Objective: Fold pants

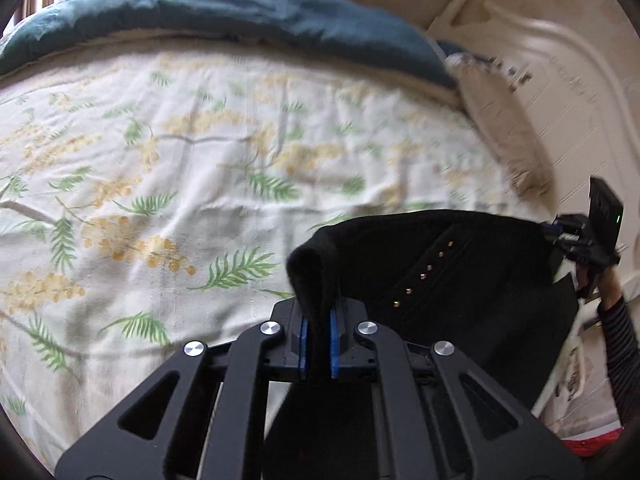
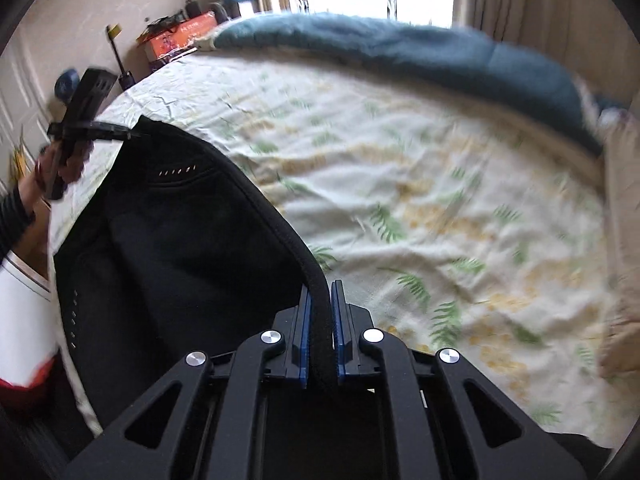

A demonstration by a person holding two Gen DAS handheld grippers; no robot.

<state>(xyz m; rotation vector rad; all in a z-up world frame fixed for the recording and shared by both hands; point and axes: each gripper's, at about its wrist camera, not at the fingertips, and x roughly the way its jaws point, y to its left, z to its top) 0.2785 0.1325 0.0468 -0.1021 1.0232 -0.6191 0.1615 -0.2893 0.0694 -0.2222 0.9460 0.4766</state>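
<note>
Black pants with a row of small gold studs hang stretched between my two grippers over the near edge of the bed. In the left wrist view my left gripper is shut on a folded corner of the waistband, which bulges above its blue pads. My right gripper clamps the other corner at the right edge of that view. In the right wrist view my right gripper is shut on the waistband's rim, and the pants run left to my left gripper, held by a hand.
The bed's floral sheet spreads out beyond the pants. A teal duvet is bunched along its far side, with a beige pillow by the white headboard. An orange box and clutter stand near the window.
</note>
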